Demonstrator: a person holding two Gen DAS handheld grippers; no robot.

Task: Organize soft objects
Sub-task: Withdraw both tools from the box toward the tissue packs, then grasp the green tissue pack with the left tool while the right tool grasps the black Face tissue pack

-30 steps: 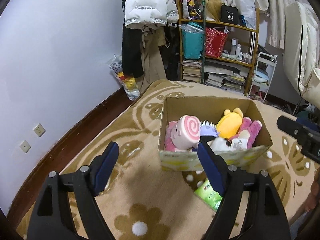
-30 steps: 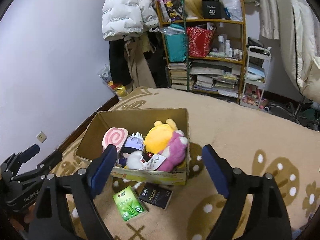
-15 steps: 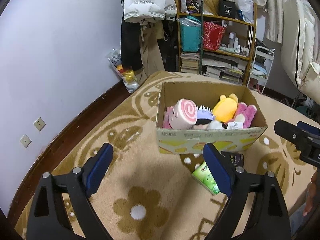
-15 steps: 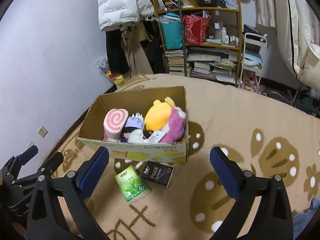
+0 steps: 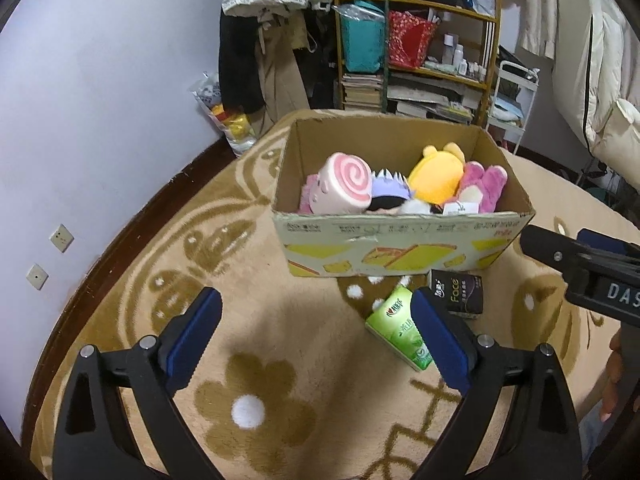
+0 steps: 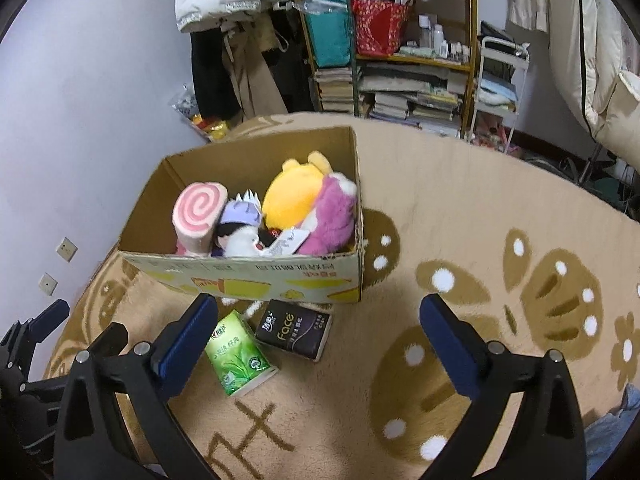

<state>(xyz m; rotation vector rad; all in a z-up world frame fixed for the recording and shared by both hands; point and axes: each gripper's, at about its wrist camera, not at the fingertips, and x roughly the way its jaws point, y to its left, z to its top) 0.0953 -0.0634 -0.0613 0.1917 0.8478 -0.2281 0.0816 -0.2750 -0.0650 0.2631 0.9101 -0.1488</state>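
The plush toys (image 6: 280, 216) lie in the cardboard box (image 6: 248, 280); both the left gripper (image 5: 316, 332) and the right gripper (image 6: 320, 340) have just opened wide, empty, now lower, probably for the tissue packs (image 6: 240, 354).

Green tissue pack (image 5: 400, 330): partly hidden behind left gripper's finger (image 5: 440, 344)
Box print (image 6: 288, 268): illegible
Right gripper (image 5: 580, 268): cut off at frame edge

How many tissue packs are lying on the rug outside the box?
2. The green tissue pack lies in front of the cardboard box; the black tissue pack sits beside it, nearer the box. More could be hidden behind the box.
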